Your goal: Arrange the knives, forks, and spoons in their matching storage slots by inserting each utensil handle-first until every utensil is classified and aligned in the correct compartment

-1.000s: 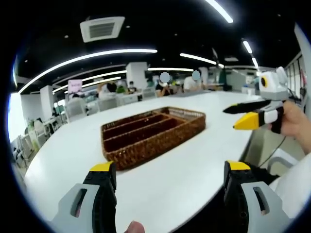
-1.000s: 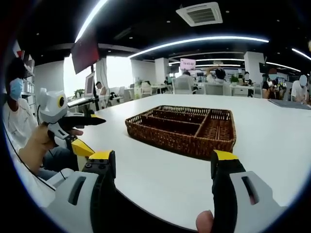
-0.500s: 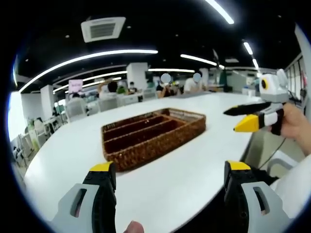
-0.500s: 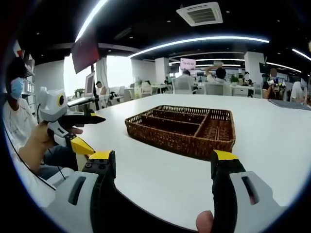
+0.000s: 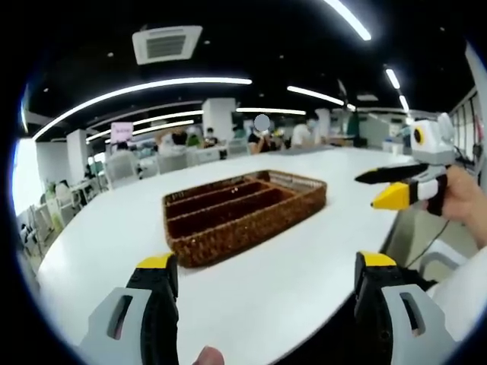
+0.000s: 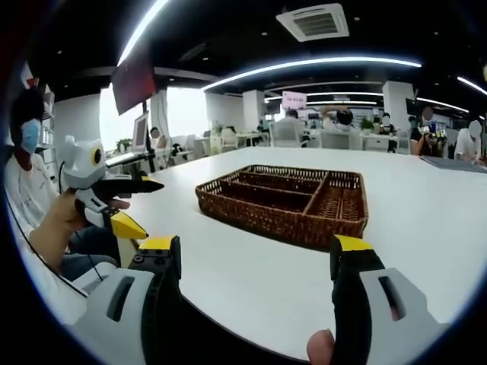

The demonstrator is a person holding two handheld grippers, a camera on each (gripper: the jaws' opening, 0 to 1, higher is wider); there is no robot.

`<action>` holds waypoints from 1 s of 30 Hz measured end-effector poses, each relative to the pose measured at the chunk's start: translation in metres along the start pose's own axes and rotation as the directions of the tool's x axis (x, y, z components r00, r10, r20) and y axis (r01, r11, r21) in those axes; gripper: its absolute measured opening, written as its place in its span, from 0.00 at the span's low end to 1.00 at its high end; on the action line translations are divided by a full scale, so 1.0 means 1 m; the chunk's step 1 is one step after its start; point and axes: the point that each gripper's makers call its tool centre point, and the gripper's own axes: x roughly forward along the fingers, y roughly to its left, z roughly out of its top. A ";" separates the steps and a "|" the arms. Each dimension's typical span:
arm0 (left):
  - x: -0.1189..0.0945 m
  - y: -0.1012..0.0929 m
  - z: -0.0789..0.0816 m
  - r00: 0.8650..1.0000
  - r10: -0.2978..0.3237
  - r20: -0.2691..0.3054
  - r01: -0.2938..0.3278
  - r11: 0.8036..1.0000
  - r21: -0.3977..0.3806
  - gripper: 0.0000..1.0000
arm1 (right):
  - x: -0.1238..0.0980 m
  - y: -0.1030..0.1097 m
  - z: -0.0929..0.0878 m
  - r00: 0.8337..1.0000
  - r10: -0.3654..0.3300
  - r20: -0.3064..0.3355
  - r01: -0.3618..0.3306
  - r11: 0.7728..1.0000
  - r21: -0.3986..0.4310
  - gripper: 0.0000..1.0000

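Observation:
A brown wicker cutlery tray (image 5: 228,239) lies on the white table (image 5: 281,293), with long slots and one short cross slot; I see only wicker inside. My left gripper (image 5: 266,262) is open, short of the tray's near wall and holding nothing. My right gripper (image 5: 367,188) enters from the right, held by a hand over the table's edge. In the right gripper view the same tray (image 6: 274,220) lies ahead of my right gripper (image 6: 255,243), which is open and holds nothing. The left gripper (image 6: 150,210) shows at the left, jaws apart.
The table (image 6: 251,285) ends close to both grippers, with its edge curving along the lower left in the right gripper view. A seated person (image 6: 30,198) is at the far left. Office desks and people fill the background behind the tray.
The left gripper view has drifted slightly, so the tray and the right gripper sit a touch further right. Both grippers stay open, and the tray has not moved.

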 end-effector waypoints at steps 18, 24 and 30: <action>0.000 -0.002 -0.002 1.000 -0.007 -0.003 0.007 1.000 -0.003 0.99 | 0.000 0.002 -0.002 1.000 0.003 0.001 -0.003 1.000 0.002 0.84; -0.003 0.001 0.002 1.000 -0.002 0.009 0.003 1.000 -0.004 0.99 | 0.000 0.001 0.000 1.000 0.000 0.005 0.000 1.000 0.001 0.85; 0.000 0.001 0.000 1.000 -0.003 0.004 0.003 1.000 -0.008 0.98 | 0.000 0.002 0.001 1.000 0.001 0.008 -0.001 1.000 0.002 0.86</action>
